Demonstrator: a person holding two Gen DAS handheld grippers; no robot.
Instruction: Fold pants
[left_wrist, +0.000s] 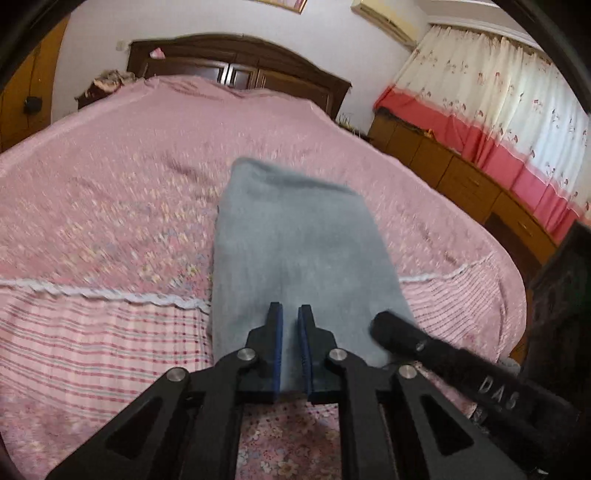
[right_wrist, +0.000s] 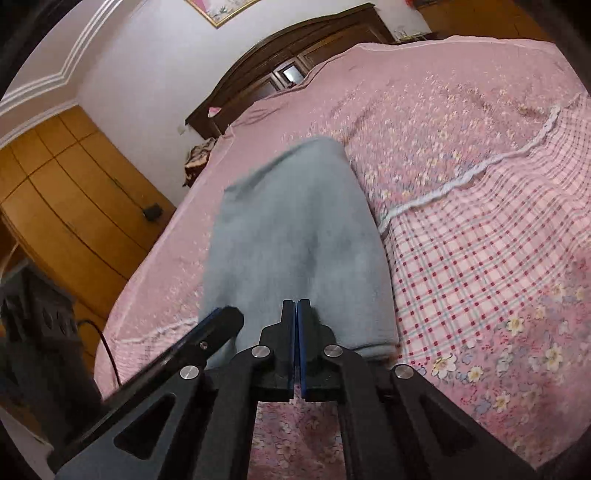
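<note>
Grey-blue fleece, the pants (left_wrist: 295, 240) lie as a long narrow strip on the pink bedspread (left_wrist: 110, 184), running from the near edge of the bed away toward the dark wooden headboard (left_wrist: 240, 62), so the lengthwise fold looks already made. Both grippers are at the near end of the strip. The left gripper (left_wrist: 290, 314) has its jaws drawn close with a fold of the cloth between the blue pads, pinching the near edge; the right gripper (right_wrist: 296, 308) has its jaws pressed nearly together, and it appears to nip the same edge just beside the left one, though the thin cloth between its pads is hard to make out. The step in hand seems to be taking hold of the near end for a crosswise fold. The next move would call for lifting both corners evenly and carrying them toward the far end, keeping the edge taut so that the layers land square.
</note>
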